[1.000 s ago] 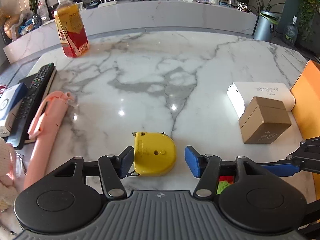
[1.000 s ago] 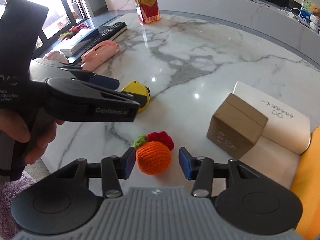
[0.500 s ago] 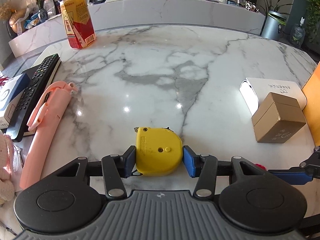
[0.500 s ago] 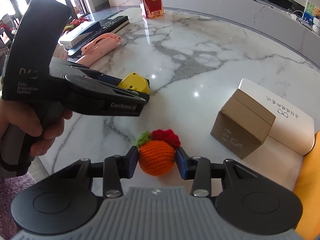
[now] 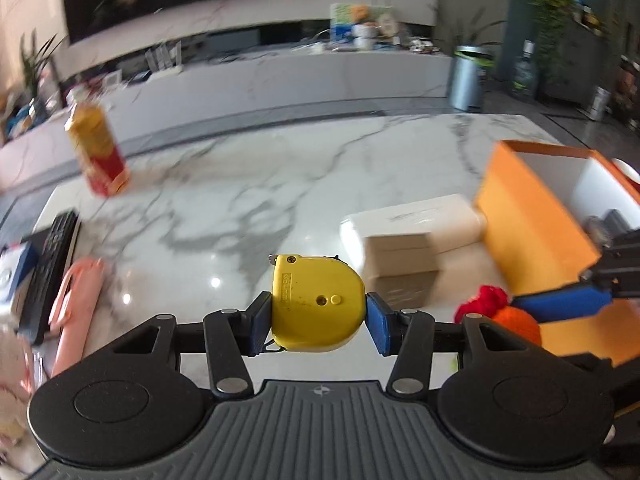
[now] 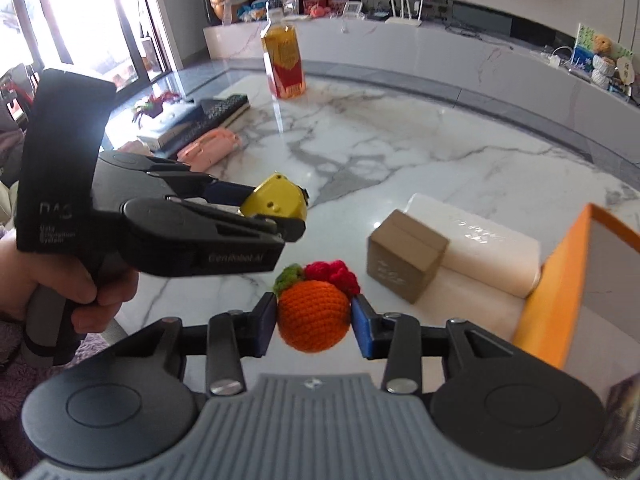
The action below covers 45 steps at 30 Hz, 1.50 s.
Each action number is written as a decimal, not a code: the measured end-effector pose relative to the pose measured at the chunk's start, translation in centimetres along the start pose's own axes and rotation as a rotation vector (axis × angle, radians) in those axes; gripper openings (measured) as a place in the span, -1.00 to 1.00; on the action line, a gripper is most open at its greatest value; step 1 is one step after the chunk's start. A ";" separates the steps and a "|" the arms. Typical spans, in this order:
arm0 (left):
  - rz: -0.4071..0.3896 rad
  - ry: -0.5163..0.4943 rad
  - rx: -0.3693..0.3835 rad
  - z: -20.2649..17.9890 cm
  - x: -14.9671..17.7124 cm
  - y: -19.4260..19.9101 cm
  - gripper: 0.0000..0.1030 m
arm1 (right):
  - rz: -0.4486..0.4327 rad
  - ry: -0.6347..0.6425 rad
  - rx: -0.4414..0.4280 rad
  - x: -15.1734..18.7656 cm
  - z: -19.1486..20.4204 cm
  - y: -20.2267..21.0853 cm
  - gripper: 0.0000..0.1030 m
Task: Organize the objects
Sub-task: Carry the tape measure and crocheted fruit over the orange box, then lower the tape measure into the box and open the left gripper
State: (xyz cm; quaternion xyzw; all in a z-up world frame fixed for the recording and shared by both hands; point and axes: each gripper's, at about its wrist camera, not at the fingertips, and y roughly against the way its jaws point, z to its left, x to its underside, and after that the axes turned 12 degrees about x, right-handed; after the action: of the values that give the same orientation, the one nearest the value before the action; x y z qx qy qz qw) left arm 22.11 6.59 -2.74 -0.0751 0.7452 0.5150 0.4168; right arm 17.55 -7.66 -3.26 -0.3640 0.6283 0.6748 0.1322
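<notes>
My left gripper [image 5: 318, 318] is shut on a yellow tape measure [image 5: 316, 304] and holds it above the marble table [image 5: 240, 184]. The tape measure also shows in the right wrist view [image 6: 276, 202], held in the left gripper [image 6: 280, 216]. My right gripper [image 6: 314, 322] is shut on an orange crocheted fruit [image 6: 314, 316] with a green and red top, lifted off the table. The fruit [image 5: 516, 322] shows at the right of the left wrist view, in the right gripper's blue fingers [image 5: 560, 304]. An open orange box [image 5: 532, 216] stands at the right.
A brown carton [image 6: 406, 254] and a white box [image 6: 480, 248] lie beside the orange box [image 6: 560, 292]. A drink bottle [image 6: 284, 64] stands at the far side. A pink case [image 5: 74, 300], a remote [image 5: 52, 264] and books lie along the left edge.
Both grippers closed on their objects, then lifted them off the table. The left wrist view has swung up and right, bringing the orange box into sight.
</notes>
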 end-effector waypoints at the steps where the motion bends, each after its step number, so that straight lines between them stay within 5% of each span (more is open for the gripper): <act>1: -0.006 -0.026 0.017 -1.1 -0.5 0.4 0.11 | -0.013 -0.012 0.008 0.2 -0.8 0.9 -0.18; 9: -0.017 -0.215 0.164 -9.6 -4.0 1.3 0.11 | -0.093 -0.127 0.127 2.7 -8.2 7.1 -0.18; 15: 0.026 -0.408 0.234 -16.0 -5.7 -1.3 0.11 | -0.048 -0.225 0.212 4.7 -14.4 7.7 -0.18; 28: 0.285 -0.691 0.361 -23.1 -6.8 -11.5 0.11 | -0.042 -0.326 0.302 5.4 -23.0 7.5 -0.18; 36: 0.396 -0.531 0.379 -23.7 -7.5 -17.9 0.11 | -0.026 -0.346 0.299 6.2 -25.0 5.3 -0.18; 41: 0.479 -0.315 0.307 -24.0 -7.3 -21.3 0.11 | -0.022 -0.353 0.284 6.4 -25.5 4.5 -0.18; 45: 0.504 -0.156 0.323 -23.6 -7.0 -23.0 0.11 | -0.030 -0.364 0.278 6.2 -26.2 4.2 -0.18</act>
State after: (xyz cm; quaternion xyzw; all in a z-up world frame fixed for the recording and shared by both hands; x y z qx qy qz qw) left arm 26.21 -25.77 -11.20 0.2191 0.7783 0.4815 0.3384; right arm 19.03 -34.84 -2.80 -0.2238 0.6755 0.6343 0.3022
